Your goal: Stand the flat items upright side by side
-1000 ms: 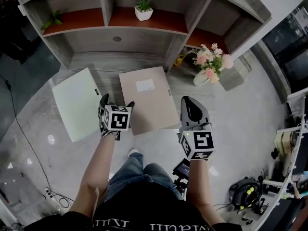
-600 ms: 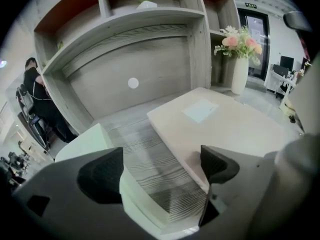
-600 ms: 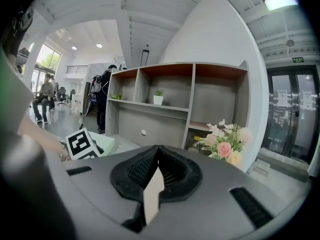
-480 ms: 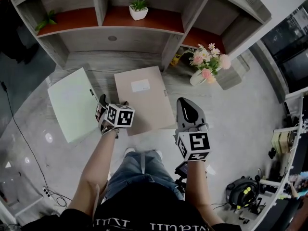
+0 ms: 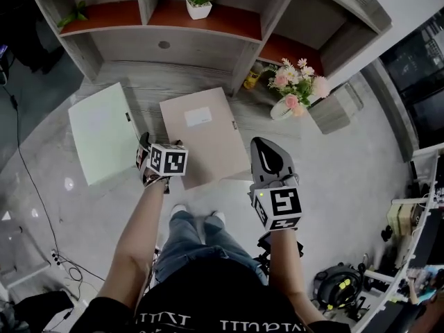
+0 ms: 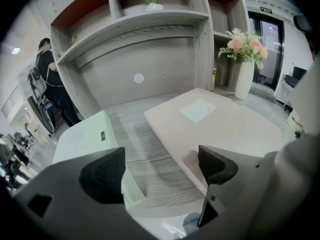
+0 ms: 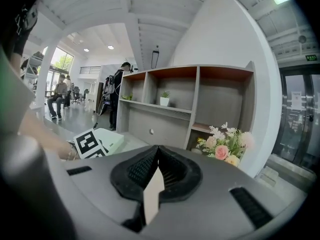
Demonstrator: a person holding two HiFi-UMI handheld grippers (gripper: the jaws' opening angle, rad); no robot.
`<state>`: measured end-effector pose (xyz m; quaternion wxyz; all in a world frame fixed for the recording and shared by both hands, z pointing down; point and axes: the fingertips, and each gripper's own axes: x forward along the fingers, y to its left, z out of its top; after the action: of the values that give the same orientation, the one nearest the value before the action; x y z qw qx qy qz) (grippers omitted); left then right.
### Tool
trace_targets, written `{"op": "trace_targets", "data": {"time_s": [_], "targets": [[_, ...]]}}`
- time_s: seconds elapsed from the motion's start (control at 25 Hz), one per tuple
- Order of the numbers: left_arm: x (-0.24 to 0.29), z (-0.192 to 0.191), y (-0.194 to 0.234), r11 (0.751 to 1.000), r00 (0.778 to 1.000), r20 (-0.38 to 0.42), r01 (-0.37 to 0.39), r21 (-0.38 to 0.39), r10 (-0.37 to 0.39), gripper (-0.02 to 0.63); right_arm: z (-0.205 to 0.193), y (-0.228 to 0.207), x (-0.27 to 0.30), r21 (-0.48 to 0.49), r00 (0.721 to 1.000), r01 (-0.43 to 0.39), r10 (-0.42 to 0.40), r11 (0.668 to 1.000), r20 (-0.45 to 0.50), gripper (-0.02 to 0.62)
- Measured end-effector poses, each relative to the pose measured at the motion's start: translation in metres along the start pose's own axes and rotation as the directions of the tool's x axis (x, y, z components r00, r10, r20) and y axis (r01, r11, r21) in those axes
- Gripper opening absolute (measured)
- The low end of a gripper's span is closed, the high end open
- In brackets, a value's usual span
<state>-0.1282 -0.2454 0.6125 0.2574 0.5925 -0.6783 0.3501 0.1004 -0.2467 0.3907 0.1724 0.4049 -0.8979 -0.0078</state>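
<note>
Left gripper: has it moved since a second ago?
Yes: the left gripper sank toward the desk by the beige folder's left edge; its jaws just closed a little, gripping nothing.

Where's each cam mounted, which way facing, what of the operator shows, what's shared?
Head view: person's head, steeply down at beige box and green box on desk; forearms, legs, left hand-held gripper, right hand-held gripper show.
Left gripper view: on that gripper, angled down between the boxes; jaws apart, just closed slightly, only desk between.
Right gripper view: on that gripper, roughly level toward shelf unit; jaws together.
Shared: flowers in all three.
</note>
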Motion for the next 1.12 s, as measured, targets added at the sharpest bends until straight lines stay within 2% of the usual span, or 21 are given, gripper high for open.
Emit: {"op": "trace_targets", "data": {"time_s": [0.16,0.32,0.56,0.64,0.72,0.8,0.88,1.0,1.12], "targets": [[-0.009,-0.013,-0.015,0.997,1.000,-0.005,0.009,-0.080,-0.010,0.465,-0.006,-0.005,-0.007,-0.012,0.999,-0.039,0.039,0.999,0.000,0.015],[-0.019,-0.028,-0.032,0.982,0.999,-0.009,0.035,-0.188,-0.038,0.465,-0.012,-0.003,-0.013,-0.036,0.996,-0.092,0.092,0.995,-0.002,0.015],[-0.030,-0.049,-0.051,0.942,0.996,-0.009,0.081,-0.325,-0.088,0.465,-0.011,0.004,-0.017,-0.061,0.988,-0.151,0.152,0.987,0.007,0.015],[-0.032,-0.055,-0.053,0.913,0.993,-0.013,0.100,-0.395,-0.114,0.465,-0.012,0.005,-0.018,-0.064,0.986,-0.163,0.164,0.985,0.007,0.015],[-0.031,-0.065,-0.060,0.846,0.984,-0.005,0.149,-0.512,-0.177,0.466,-0.015,0.006,-0.018,-0.066,0.985,-0.171,0.171,0.983,-0.001,0.015],[-0.027,-0.074,-0.065,0.754,0.971,0.028,0.202,-0.625,-0.237,0.466,-0.021,0.009,-0.018,-0.067,0.984,-0.177,0.176,0.982,-0.014,0.015],[-0.023,-0.081,-0.068,0.649,0.956,0.077,0.250,-0.718,-0.282,0.466,-0.026,0.010,-0.019,-0.068,0.983,-0.181,0.180,0.981,-0.028,0.017],[-0.019,-0.088,-0.074,0.495,0.932,0.169,0.316,-0.809,-0.319,0.466,-0.033,0.010,-0.019,-0.065,0.984,-0.178,0.176,0.982,-0.042,0.015],[-0.015,-0.089,-0.082,0.381,0.907,0.248,0.374,-0.846,-0.340,0.466,-0.039,0.010,-0.020,-0.061,0.984,-0.173,0.169,0.983,-0.059,0.015]]}}
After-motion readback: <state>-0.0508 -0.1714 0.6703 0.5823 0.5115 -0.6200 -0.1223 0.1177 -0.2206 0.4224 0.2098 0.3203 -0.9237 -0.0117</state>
